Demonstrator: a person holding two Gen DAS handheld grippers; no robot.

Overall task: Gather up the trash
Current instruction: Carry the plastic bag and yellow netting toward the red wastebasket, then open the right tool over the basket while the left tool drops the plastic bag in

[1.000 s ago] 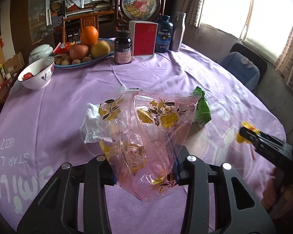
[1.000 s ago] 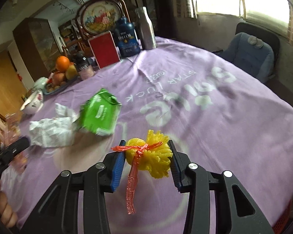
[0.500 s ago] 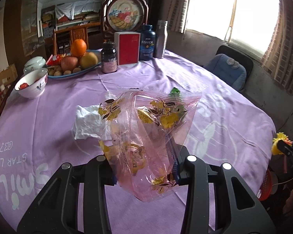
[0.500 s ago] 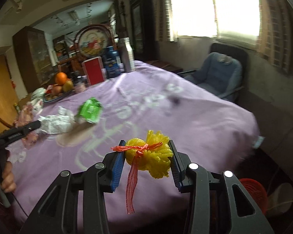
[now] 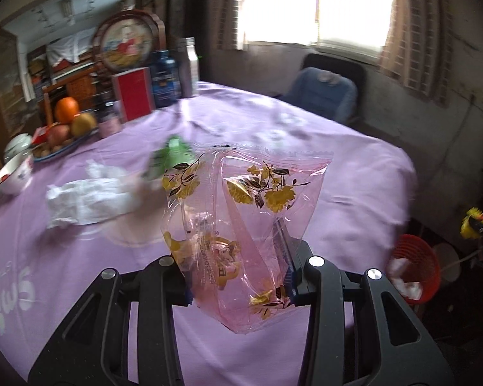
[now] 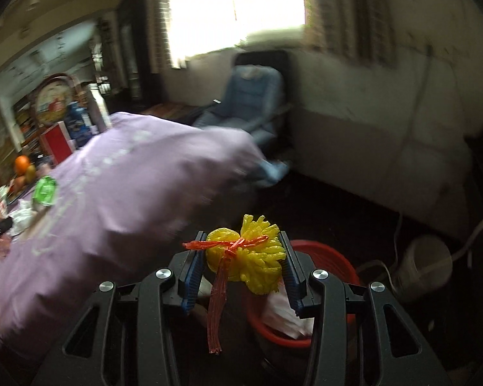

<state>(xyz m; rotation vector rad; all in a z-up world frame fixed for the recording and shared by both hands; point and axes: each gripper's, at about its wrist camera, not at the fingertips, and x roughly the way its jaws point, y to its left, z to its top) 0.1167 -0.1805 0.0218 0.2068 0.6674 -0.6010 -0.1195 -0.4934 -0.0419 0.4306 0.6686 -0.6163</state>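
Note:
My left gripper [image 5: 238,276] is shut on a clear pink wrapper with yellow flowers [image 5: 244,222] and holds it above the purple tablecloth [image 5: 306,148]. My right gripper [image 6: 241,273] is shut on a yellow foam net tied with a red ribbon [image 6: 248,260] and holds it off the table, above a red bin [image 6: 325,263] on the floor. The bin [image 5: 415,267] holds white paper. A crumpled white tissue [image 5: 87,199] and a green packet [image 5: 174,157] lie on the table. The right gripper with the net also shows at the far right of the left wrist view [image 5: 476,225].
A fruit plate [image 5: 64,128], a white bowl [image 5: 13,173], a red box [image 5: 133,93] and bottles [image 5: 165,77] stand at the table's far side. A blue chair [image 6: 251,99] sits by the window. A white pot [image 6: 425,263] and cables lie on the floor.
My right gripper has swung with the yellow net off the table to above the red bin. My left gripper has turned right with the pink wrapper, bringing the bin into view.

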